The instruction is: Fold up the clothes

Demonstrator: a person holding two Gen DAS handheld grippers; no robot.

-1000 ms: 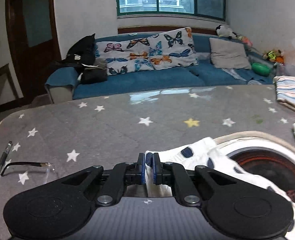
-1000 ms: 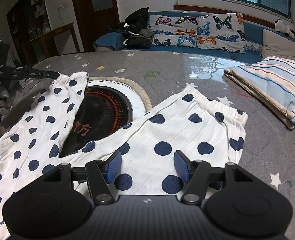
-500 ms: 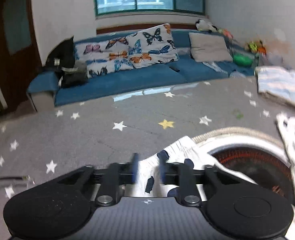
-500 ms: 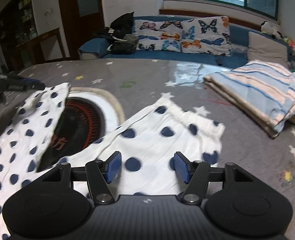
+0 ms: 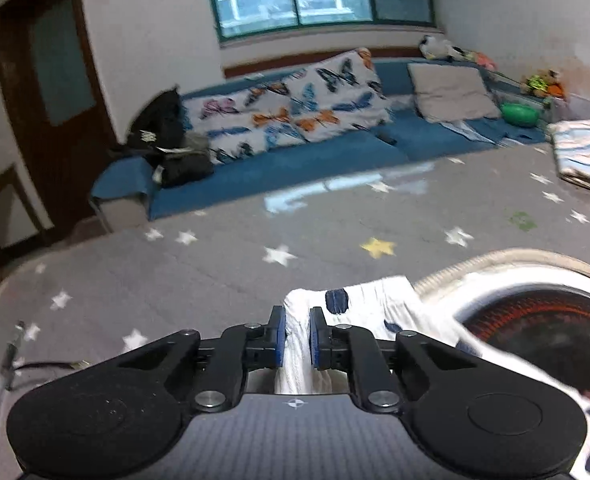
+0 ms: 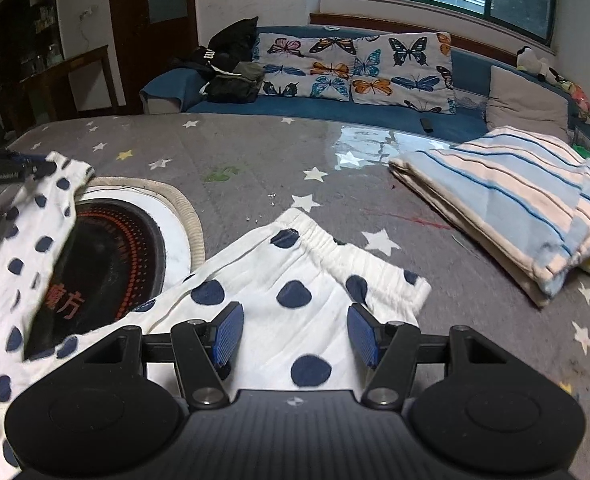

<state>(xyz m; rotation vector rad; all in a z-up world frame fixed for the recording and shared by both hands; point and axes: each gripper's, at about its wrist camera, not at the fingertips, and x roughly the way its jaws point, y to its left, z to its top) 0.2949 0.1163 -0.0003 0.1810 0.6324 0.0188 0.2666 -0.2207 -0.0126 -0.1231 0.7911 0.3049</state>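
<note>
Two risks stand out. On the left, the left gripper point(image 5: 295, 334) pinches one leg of the spotted trousers point(image 6: 295, 300) narrowly; a tug could slip it. Right gripper point(image 6: 293, 334) fingers spread wide over the waistband on the surface point(image 6: 255, 152), holding nothing.

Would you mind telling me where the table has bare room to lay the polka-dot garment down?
Bare starred cloth lies between the round burner and the striped folded blanket, running back to the sofa. The table's left side is free too, apart from a pen. It is crowded near the grippers, where the polka-dot garment drapes over the burner.
</note>
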